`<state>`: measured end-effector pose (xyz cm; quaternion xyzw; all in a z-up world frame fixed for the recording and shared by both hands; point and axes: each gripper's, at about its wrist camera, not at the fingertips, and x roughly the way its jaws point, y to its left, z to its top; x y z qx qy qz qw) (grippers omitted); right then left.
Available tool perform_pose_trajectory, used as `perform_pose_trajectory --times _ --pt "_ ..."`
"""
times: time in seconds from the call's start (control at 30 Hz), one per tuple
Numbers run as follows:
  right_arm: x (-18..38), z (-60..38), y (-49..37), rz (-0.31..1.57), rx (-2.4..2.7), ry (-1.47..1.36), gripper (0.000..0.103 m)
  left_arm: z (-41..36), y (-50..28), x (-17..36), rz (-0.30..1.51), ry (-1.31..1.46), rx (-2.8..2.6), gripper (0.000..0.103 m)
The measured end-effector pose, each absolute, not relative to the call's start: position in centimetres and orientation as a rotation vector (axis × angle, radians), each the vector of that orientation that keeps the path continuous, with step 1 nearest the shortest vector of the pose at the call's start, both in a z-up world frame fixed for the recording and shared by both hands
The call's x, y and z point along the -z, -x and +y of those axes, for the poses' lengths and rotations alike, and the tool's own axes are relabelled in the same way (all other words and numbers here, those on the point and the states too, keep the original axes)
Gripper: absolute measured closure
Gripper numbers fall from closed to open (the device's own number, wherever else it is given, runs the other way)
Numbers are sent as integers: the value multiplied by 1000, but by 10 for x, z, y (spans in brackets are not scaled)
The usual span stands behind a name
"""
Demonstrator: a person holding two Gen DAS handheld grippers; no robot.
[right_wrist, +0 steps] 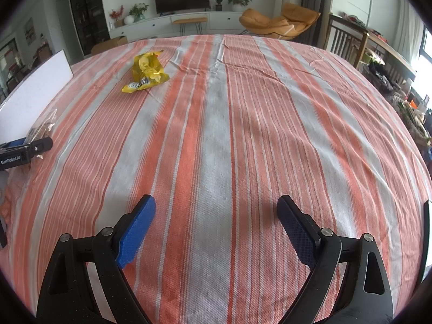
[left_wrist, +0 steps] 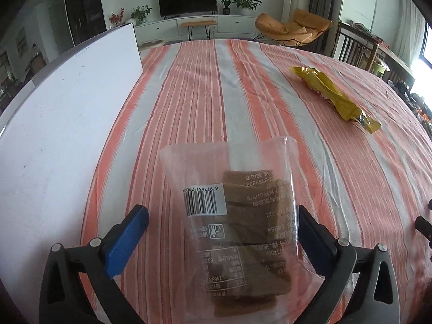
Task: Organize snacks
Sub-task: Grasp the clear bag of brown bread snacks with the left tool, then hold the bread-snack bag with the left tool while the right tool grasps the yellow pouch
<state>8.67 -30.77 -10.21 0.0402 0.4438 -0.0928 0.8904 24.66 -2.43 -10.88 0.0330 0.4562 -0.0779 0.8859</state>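
Note:
A clear bag of brown snack slabs (left_wrist: 237, 216) with a barcode label lies on the striped tablecloth (left_wrist: 189, 94), between the blue pads of my left gripper (left_wrist: 221, 210). That gripper is open: its left pad stands well clear of the bag, while the bag's right edge overlaps the right pad. A crumpled yellow snack packet (left_wrist: 334, 97) lies further out to the right. In the right wrist view the yellow packet (right_wrist: 147, 71) sits far left, and my right gripper (right_wrist: 216, 208) hovers open over bare cloth. The left gripper (right_wrist: 27, 148) and the clear bag (right_wrist: 44, 127) show at that view's left edge.
A white panel (left_wrist: 54, 121) stands along the table's left side, close to the clear bag; it appears again as the white panel (right_wrist: 32, 91). Beyond the far edge are an orange lounge chair (left_wrist: 291, 27), a TV cabinet and wooden chairs (right_wrist: 348, 40) at the right.

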Motion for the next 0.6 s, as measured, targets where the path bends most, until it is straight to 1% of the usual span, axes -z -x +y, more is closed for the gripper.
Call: perform_pose_trajectory --times 0.6 --pt "102 -308 -86 922 193 -84 9 -25 -246 109 948 -69 162 0"
